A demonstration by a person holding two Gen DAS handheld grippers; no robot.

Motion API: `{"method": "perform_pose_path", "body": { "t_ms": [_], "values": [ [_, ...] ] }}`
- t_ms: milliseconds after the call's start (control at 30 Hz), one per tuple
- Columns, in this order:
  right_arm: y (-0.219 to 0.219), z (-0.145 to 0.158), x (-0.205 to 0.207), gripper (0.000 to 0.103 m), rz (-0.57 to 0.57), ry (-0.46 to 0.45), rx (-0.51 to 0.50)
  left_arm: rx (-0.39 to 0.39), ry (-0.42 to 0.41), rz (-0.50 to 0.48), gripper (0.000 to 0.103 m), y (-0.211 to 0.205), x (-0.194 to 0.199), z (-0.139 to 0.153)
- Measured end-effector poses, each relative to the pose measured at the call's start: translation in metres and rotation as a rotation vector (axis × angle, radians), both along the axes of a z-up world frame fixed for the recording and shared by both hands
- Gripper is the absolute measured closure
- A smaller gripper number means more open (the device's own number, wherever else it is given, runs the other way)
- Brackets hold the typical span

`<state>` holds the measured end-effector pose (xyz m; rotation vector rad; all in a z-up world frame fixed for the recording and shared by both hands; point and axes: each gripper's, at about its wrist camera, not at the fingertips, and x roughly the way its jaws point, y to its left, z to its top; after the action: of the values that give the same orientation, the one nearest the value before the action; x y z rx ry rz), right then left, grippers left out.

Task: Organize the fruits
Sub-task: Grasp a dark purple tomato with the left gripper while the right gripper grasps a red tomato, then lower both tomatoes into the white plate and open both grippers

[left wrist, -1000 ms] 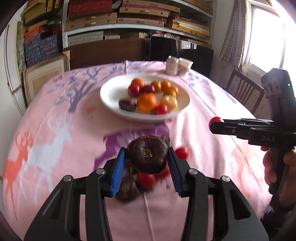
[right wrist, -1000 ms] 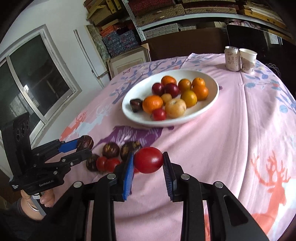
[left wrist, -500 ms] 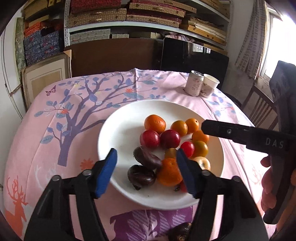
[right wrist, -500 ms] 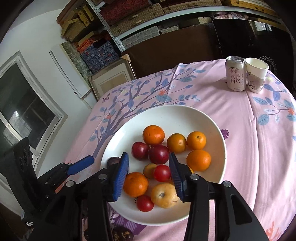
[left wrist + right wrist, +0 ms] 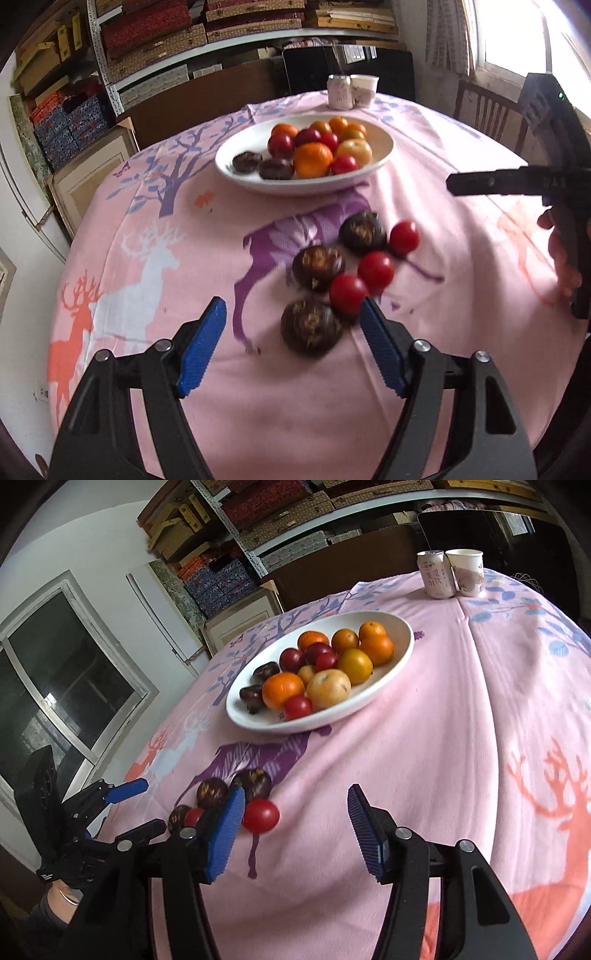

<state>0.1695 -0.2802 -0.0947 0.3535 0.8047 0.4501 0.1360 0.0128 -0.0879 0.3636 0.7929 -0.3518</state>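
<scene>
Both claws, left and right, have pulled back from the plate, gaping and empty; the loose fruit at 12 o'clock is motion-blurred.

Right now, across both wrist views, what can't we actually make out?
- Right wrist view: one red tomato and a dark fruit are half hidden behind the right gripper finger.
- Left wrist view: the nearest dark fruit is motion-blurred, so its surface is unclear.
- Left wrist view: the right gripper shows side-on, so its opening is unreadable there.
- Both views: the can label is too small to read.
</scene>
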Motion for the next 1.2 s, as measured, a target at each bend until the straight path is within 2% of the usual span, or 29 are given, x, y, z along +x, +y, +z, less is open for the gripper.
{"method": "perform_pose_path", "body": {
  "t_ms": [67, 167, 300, 367, 400, 467, 567, 600, 667, 767, 900, 1033, 1133, 1200],
  "values": [
    [0.002, -0.008, -0.007, 0.044, 0.003, 0.006, -0.010, 0.051, 0.019, 0.038, 0.032, 0.005, 0.000, -0.015],
    [0.005, -0.010, -0.010, 0.044, 0.013, 0.017, -0.002, 0.005, 0.085, 0.046, 0.040, 0.009, 0.010, -0.023],
    [0.013, -0.013, -0.011, 0.044, 0.037, 0.030, -0.030, -0.002, 0.106, 0.040, 0.042, -0.002, 0.025, -0.028],
    [0.013, -0.011, -0.013, 0.044, 0.040, 0.017, -0.031, -0.058, 0.132, 0.025, 0.058, -0.002, 0.030, -0.028],
    [0.014, -0.011, -0.014, 0.044, 0.040, 0.016, -0.037, -0.071, 0.135, 0.022, 0.061, -0.004, 0.031, -0.029],
    [0.015, -0.011, -0.015, 0.044, 0.045, 0.018, -0.045, -0.085, 0.120, 0.039, 0.061, -0.001, 0.031, -0.027],
    [0.022, -0.010, -0.015, 0.047, 0.069, 0.017, -0.068, -0.201, 0.088, 0.078, 0.061, 0.018, 0.030, -0.015],
    [0.026, -0.010, -0.014, 0.048, 0.081, 0.018, -0.074, -0.210, 0.073, 0.089, 0.061, 0.021, 0.028, -0.013],
    [0.036, -0.009, -0.010, 0.052, 0.101, 0.021, -0.097, -0.195, 0.049, 0.099, 0.061, 0.018, 0.026, -0.012],
    [0.055, -0.008, -0.005, 0.053, 0.112, 0.016, -0.168, -0.200, 0.016, 0.096, 0.061, 0.019, 0.022, -0.006],
    [0.074, -0.008, 0.002, 0.058, 0.113, 0.014, -0.255, -0.217, 0.037, 0.101, 0.061, 0.022, 0.025, -0.007],
    [0.075, -0.016, 0.014, 0.060, 0.094, 0.072, -0.253, -0.217, 0.046, 0.100, 0.061, 0.023, 0.025, -0.008],
    [0.070, -0.020, 0.020, 0.071, 0.099, 0.096, -0.192, -0.217, 0.048, 0.102, 0.061, 0.024, 0.025, -0.008],
    [0.071, -0.019, 0.018, 0.071, 0.102, 0.095, -0.181, -0.218, 0.049, 0.105, 0.061, 0.024, 0.026, -0.009]
  ]
}}
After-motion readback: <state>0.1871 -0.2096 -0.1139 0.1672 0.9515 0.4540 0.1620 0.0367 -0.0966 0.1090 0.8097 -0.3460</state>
